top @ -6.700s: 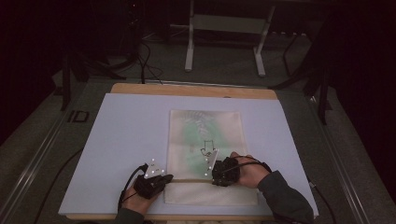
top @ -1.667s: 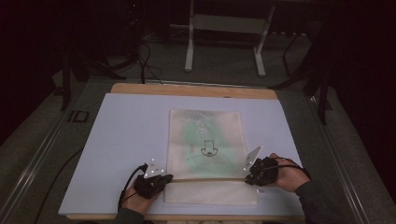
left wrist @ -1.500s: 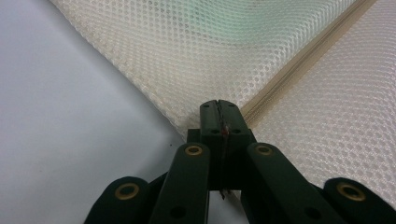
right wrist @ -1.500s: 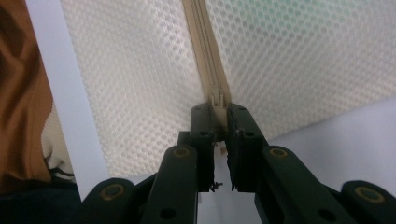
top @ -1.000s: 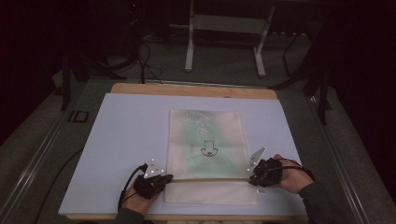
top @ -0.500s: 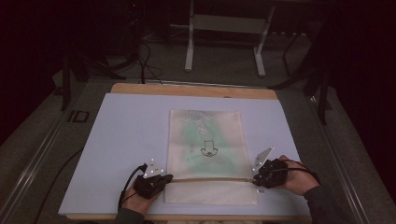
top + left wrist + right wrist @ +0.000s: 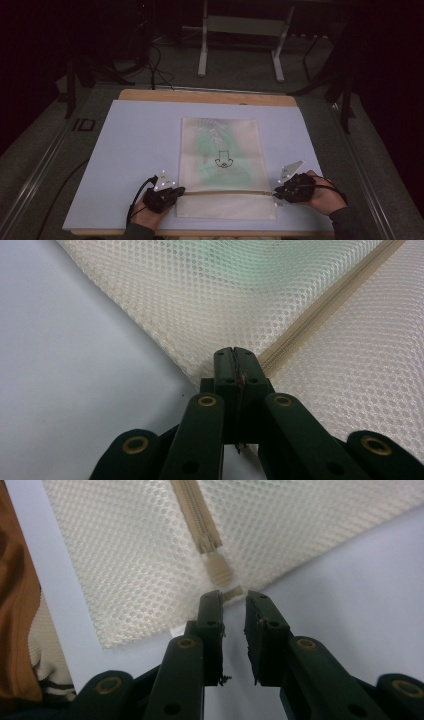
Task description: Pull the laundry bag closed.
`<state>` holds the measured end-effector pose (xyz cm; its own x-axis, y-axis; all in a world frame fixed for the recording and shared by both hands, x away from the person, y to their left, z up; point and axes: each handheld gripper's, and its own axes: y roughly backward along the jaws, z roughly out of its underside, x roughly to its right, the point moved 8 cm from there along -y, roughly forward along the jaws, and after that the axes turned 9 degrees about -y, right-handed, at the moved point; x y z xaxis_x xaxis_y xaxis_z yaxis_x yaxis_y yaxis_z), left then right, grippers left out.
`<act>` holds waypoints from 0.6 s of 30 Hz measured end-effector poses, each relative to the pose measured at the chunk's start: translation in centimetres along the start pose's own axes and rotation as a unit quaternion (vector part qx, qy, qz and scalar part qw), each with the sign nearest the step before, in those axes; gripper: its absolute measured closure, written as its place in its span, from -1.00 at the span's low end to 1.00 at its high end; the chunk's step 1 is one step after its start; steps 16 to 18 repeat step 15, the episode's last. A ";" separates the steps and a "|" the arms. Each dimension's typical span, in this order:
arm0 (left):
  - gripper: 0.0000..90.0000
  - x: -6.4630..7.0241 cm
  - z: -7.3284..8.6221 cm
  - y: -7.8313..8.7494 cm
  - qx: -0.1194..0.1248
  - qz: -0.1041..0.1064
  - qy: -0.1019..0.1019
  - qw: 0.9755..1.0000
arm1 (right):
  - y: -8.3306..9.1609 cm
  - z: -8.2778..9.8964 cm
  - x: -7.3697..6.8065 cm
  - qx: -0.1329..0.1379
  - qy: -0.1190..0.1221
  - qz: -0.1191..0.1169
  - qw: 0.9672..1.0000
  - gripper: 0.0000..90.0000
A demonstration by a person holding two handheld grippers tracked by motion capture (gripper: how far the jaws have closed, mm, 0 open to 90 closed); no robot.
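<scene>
Left gripper (image 7: 234, 357) stays pinched shut on the mesh bag's (image 7: 220, 150) edge at the zipper's (image 7: 197, 520) end, near the table's front. My right gripper (image 7: 234, 600), jaws just closing but empty, should square up on the slider (image 7: 218, 570) before clamping.

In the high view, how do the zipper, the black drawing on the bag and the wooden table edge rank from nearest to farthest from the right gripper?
From the right gripper, low at the right:
1. Zipper: its end lies just at the gripper's tips, on the mesh bag.
2. Black drawing: mid bag, up and to the left.
3. Wooden table edge: along the far side.
</scene>
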<state>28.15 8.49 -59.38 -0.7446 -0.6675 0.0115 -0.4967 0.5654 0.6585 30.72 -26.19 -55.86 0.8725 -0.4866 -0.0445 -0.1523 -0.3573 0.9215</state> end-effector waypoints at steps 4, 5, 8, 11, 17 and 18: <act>0.98 0.0 0.0 0.0 -0.001 -0.002 -0.001 1.000 | 0.2 0.5 0.2 0.006 -0.009 0.002 1.000 0.73; 0.98 0.0 0.0 0.0 -0.001 -0.001 -0.001 1.000 | 0.2 0.6 0.3 0.007 -0.010 0.003 1.000 0.73; 0.98 0.0 0.0 0.0 -0.001 0.000 0.001 1.000 | 0.3 1.0 0.4 0.014 -0.019 0.004 1.000 0.73; 0.98 0.0 0.0 0.0 -0.001 0.001 0.001 1.000 | 0.5 1.2 0.6 0.020 -0.025 0.004 0.999 0.73; 0.98 0.0 0.0 0.0 0.000 -0.002 0.000 1.000 | 0.8 1.5 0.9 0.042 -0.038 0.007 0.998 0.73; 0.98 0.0 0.0 0.0 0.000 -0.002 0.000 1.000 | 0.8 1.5 0.9 0.042 -0.038 0.007 0.998 0.73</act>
